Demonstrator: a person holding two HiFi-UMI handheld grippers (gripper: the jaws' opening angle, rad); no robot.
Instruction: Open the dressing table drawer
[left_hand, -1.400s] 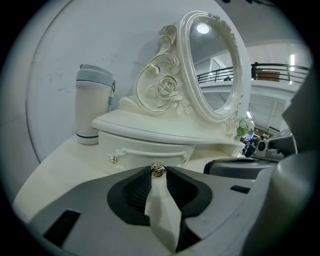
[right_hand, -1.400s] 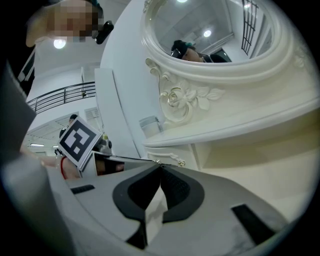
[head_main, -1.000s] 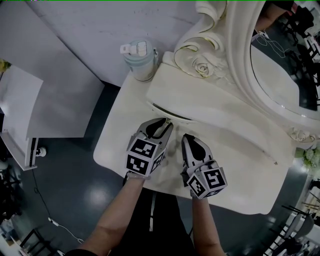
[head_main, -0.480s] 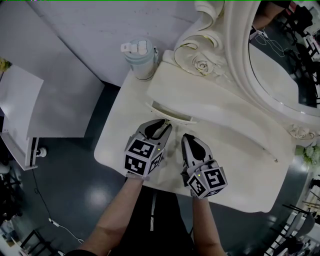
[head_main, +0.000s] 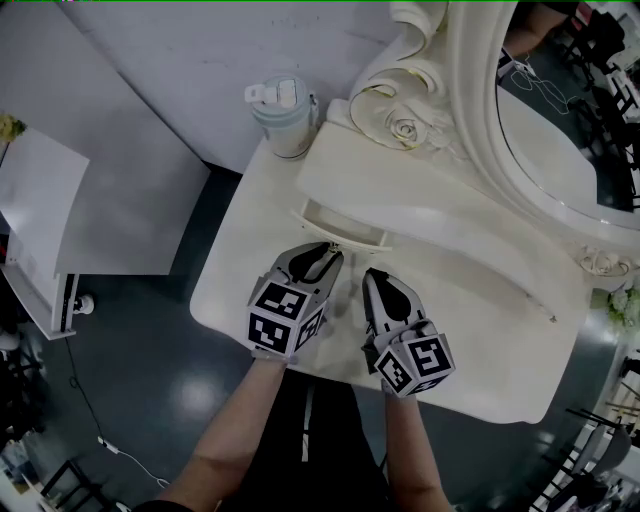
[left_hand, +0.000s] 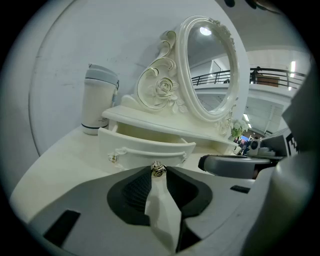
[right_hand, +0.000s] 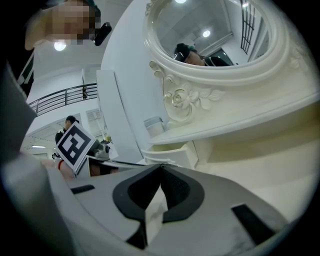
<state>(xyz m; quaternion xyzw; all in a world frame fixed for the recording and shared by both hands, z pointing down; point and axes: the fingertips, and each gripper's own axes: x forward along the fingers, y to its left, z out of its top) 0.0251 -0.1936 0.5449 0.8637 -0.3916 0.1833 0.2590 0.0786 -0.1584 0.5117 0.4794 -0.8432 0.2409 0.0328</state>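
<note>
Holding: L tongs (left_hand: 158, 172) clenched on the drawer's middle knob (left_hand: 158, 169); the small metal knob sits right at the tips, w/ a pad pressing each side.
Drawer (head_main: 340, 228): partly out of the raised shelf unit at the back of the worktop (head_main: 245, 275). Curved white front faces the person. A pale strip of the inside shows from the head view. Contents: can't tell.
Drawer front: a second small knob (left_hand: 114, 158) near its left end, untouched.
Tumbler (head_main: 282, 118): upright at the worktop's back left corner, just beside the shelf unit. Pale body, lid shut, so what's inside can't be seen.
R tongs (head_main: 372, 275): clenched on nothing; in the R tongs view the tips meet in a point w/ no gap. Low over the worktop, just right of the L tongs, near the drawer's right end but apart from it. Touching the worktop or not: can't tell.
Mirror (head_main: 560, 130): oval, in an ornate white frame w/ a carved rose (head_main: 405, 132), standing behind the shelf unit.
Arms: both forearms come in from the bottom edge, side by side.
</note>
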